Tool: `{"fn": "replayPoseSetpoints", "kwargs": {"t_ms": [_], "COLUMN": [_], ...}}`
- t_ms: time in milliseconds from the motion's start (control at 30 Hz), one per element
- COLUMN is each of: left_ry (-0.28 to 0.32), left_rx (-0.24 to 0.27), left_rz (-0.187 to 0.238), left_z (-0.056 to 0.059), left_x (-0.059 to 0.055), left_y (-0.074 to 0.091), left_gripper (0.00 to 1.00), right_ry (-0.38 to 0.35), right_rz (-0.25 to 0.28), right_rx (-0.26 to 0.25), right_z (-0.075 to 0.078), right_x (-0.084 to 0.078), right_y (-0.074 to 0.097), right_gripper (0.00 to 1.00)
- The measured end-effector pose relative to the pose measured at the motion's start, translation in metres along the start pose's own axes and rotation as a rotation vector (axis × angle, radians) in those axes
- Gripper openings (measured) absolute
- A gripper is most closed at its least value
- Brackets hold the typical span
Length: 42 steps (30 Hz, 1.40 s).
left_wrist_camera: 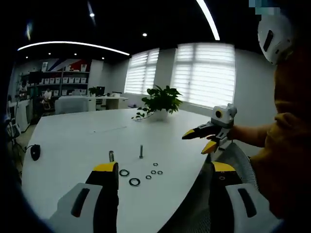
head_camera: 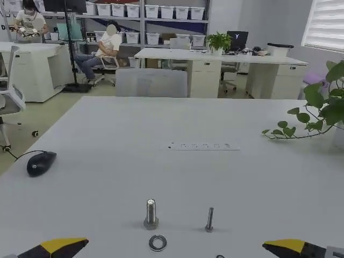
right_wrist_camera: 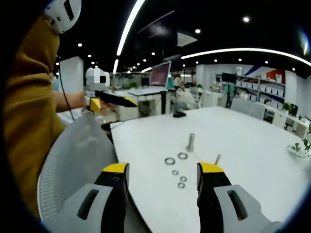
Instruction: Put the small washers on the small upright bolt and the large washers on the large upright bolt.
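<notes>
No washer is seated on either bolt, so the task is judged to be at its very start, with the first pick not yet made. The large bolt (head_camera: 151, 214) and the small bolt (head_camera: 209, 220) are seen upright on the white tabletop (head_camera: 188, 134), side by side and apart. The washers lie flat and loose in front of them, toward the near edge. Two large washers (left_wrist_camera: 134, 182) are found close to the large bolt, and a cluster of small washers (left_wrist_camera: 153, 172) just beside them, nearer the small bolt.

The left gripper (left_wrist_camera: 164, 170) is held at the near edge, short of the washers, its jaws spread wide with nothing between them. The right gripper (right_wrist_camera: 163, 170) is held likewise, wide apart and empty.

The next move is judged to call for one gripper to be lowered onto a washer. Its thin rim must be pinched, and its hole lined up over the tip of the matching bolt.
</notes>
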<state>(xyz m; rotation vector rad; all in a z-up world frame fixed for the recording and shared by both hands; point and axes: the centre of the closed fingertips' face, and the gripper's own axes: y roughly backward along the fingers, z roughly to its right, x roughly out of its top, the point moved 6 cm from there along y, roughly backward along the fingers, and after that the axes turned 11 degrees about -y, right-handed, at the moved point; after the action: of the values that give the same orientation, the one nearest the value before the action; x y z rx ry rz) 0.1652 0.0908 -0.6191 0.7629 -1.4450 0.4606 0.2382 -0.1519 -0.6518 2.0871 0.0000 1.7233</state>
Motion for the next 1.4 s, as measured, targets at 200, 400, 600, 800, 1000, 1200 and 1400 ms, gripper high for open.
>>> {"fn": "replayPoseSetpoints", "kwargs": {"t_ms": [200,400,600,800,1000,1200,1400], "left_ry": [-0.007,-0.01,-0.01,-0.004,-0.004,0.006,0.016], "left_rx": [-0.011,-0.021,-0.026,-0.012,-0.012,-0.012,-0.01], "left_rz": [-0.005,-0.004,-0.006,0.001,0.004,0.008,0.004], "left_z": [0.001,0.001,0.002,0.0,0.002,0.003,0.004], "left_x": [0.002,0.003,0.001,-0.001,-0.002,-0.005,-0.008], "left_y": [-0.001,-0.004,-0.004,-0.001,-0.001,-0.001,-0.002], "left_gripper": [0.77,0.76,0.76,0.76,0.76,0.76,0.76], "right_ry": [-0.001,0.001,0.003,0.007,0.011,0.0,-0.002], "right_rz": [-0.001,0.007,0.006,-0.009,0.005,-0.014,-0.026], "right_rx": [-0.021,-0.026,-0.023,-0.031,-0.035,-0.025,-0.023], "right_z": [0.001,0.0,-0.002,0.0,-0.001,-0.005,-0.001], "right_x": [-0.001,0.0,0.0,-0.001,0.002,-0.005,-0.005], "right_y": [0.008,0.008,0.008,0.009,0.008,0.007,0.006], "right_gripper": [0.58,0.58,0.58,0.58,0.57,0.57,0.57]}}
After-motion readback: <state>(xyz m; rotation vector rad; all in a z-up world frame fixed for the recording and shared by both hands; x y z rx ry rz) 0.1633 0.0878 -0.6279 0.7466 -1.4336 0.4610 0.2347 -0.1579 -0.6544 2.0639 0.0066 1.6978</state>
